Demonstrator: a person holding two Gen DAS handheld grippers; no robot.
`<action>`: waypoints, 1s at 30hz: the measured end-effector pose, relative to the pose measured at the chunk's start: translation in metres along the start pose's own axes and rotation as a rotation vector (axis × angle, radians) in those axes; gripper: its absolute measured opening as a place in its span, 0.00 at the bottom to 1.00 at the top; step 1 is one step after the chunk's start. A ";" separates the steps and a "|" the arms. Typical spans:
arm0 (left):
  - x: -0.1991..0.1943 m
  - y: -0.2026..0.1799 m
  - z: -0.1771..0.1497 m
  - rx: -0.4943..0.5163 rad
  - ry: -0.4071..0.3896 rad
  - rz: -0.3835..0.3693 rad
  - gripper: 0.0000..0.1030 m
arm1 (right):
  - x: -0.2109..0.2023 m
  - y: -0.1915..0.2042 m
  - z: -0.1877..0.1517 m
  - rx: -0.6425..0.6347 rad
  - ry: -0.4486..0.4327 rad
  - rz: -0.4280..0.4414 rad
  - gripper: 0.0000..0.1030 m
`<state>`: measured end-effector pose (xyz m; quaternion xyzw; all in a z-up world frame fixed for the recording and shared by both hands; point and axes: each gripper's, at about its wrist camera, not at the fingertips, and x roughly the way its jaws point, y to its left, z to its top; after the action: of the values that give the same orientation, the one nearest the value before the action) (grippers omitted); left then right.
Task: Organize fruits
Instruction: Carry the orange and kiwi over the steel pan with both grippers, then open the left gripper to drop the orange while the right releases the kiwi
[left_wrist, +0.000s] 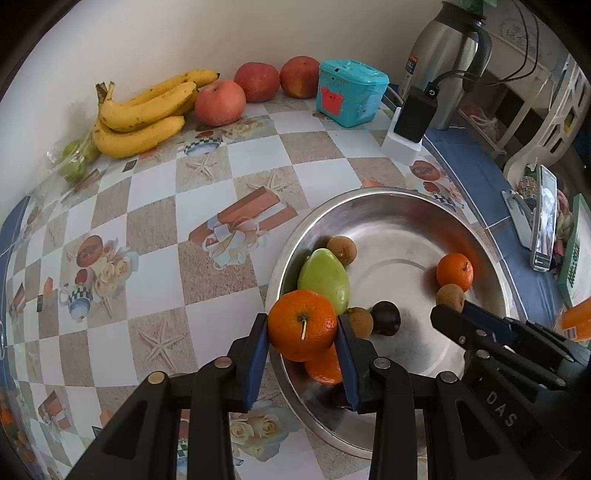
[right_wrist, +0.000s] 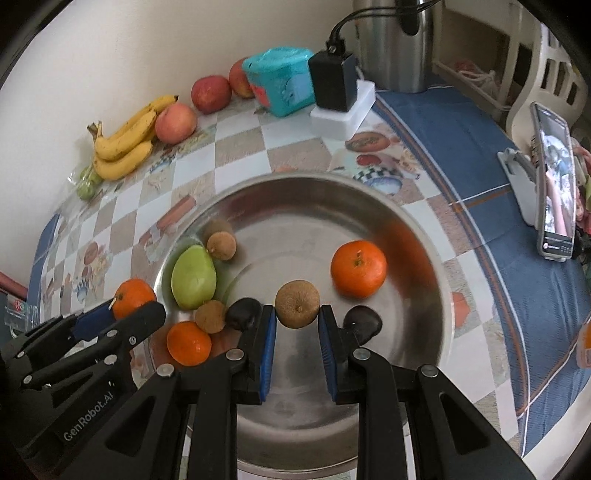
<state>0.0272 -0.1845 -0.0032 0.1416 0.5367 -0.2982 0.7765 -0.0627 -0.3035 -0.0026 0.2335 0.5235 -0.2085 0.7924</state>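
My left gripper (left_wrist: 301, 322) is shut on an orange (left_wrist: 302, 325), held over the near left rim of a steel bowl (left_wrist: 388, 192). My right gripper (right_wrist: 297, 314) is shut on a small brown round fruit (right_wrist: 297, 303) above the bowl's (right_wrist: 295, 179) middle. Inside the bowl lie a green mango (right_wrist: 194, 277), an orange (right_wrist: 358, 267) at the right, a second orange (right_wrist: 188, 343) near the left rim, a few brown longans (right_wrist: 221, 246) and two dark plums (right_wrist: 243, 314). The left gripper with its orange (right_wrist: 133, 297) shows at the left of the right wrist view.
Against the wall lie a bunch of bananas (left_wrist: 144, 110), three red apples (left_wrist: 220, 102) and bagged green fruit (left_wrist: 75, 158). A teal box (left_wrist: 351, 92), a black charger (left_wrist: 413, 114), a steel thermos (left_wrist: 443, 55) and a phone on a stand (left_wrist: 545, 221) stand to the right.
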 end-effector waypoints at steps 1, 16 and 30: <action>0.001 0.000 0.000 -0.002 0.003 0.000 0.37 | 0.002 0.000 -0.001 -0.002 0.008 0.000 0.24; 0.009 0.001 -0.001 -0.015 0.029 0.007 0.38 | 0.018 0.002 -0.007 -0.015 0.076 -0.029 0.24; -0.004 0.017 0.001 -0.087 0.009 0.007 0.62 | 0.007 0.006 -0.006 -0.036 0.055 -0.045 0.36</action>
<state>0.0379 -0.1703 -0.0008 0.1113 0.5521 -0.2711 0.7806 -0.0604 -0.2958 -0.0104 0.2132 0.5538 -0.2103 0.7769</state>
